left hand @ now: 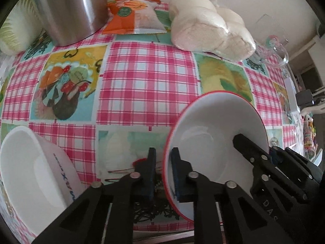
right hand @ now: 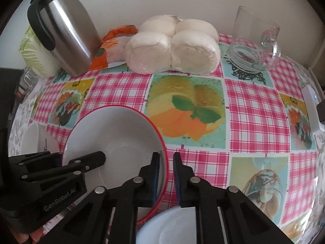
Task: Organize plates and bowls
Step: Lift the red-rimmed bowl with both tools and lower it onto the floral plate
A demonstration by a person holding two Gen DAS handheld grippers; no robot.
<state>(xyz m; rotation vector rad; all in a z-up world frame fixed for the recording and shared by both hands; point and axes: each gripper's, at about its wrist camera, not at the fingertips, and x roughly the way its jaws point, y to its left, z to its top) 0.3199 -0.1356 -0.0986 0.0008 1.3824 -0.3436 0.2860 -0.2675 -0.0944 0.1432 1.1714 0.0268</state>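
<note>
Both grippers pinch red-rimmed bowl (right hand: 115, 134), lower left of frame: left gripper (left hand: 163, 170) narrow on left rim, right gripper (right hand: 166, 172) narrow on right rim. Mid-carry, probably. Next: nest into white bowl (left hand: 30, 166), lower left.

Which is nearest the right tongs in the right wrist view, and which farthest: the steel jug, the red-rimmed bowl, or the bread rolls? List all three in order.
1. Red-rimmed bowl: at the right tongs, its rim between the fingers.
2. Bread rolls: straight ahead, near the table's far edge.
3. Steel jug: far left, by the wall.
</note>
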